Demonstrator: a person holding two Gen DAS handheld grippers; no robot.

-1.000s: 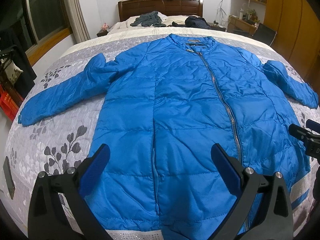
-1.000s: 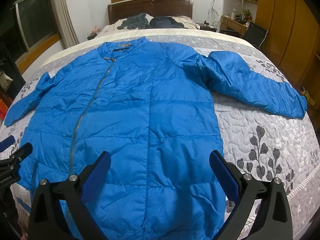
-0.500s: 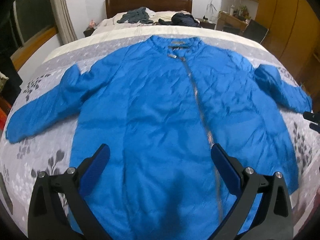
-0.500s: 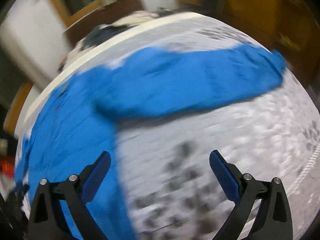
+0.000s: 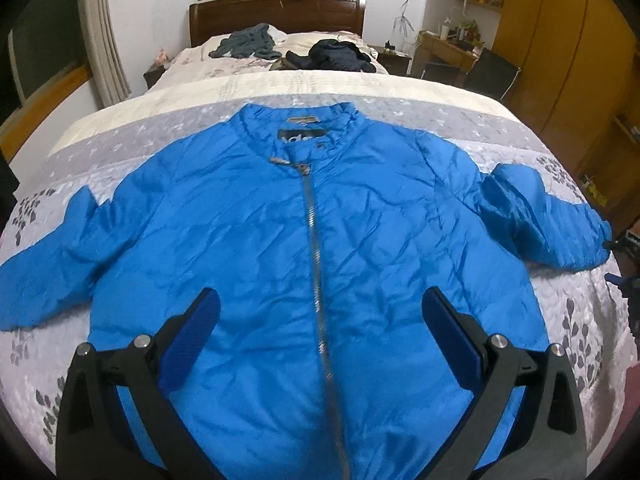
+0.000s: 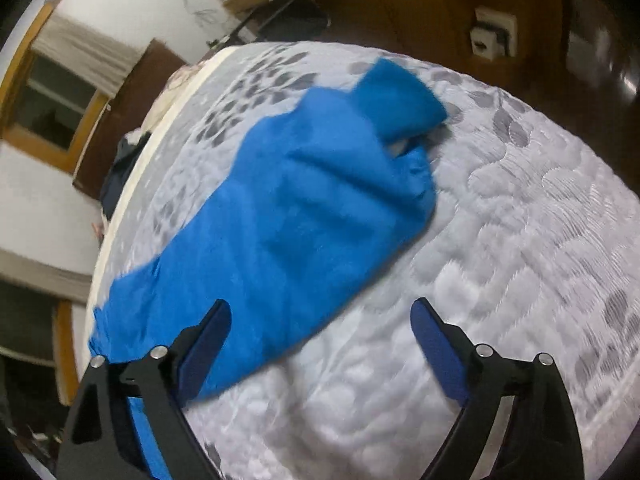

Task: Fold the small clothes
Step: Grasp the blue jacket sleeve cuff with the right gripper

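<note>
A blue quilted jacket (image 5: 248,248) is laid flat, front up, across the bed, its collar toward the headboard end and its hem at the near edge. The silver zip (image 5: 316,264) is closed down the middle. One sleeve (image 6: 288,208) is spread toward each side edge; the right cuff is slightly crumpled.

Dim, warm indoor light from overhead; dark window panes. Soft sheen across the crumpled blue quilted jacket (image 5: 320,248), faint shadows under its sleeves. Left wrist view fairly sharp, slightly soft. Right wrist view tilted and smeared by motion blur. Strong fisheye bending and black vignetted corners in both.
</note>
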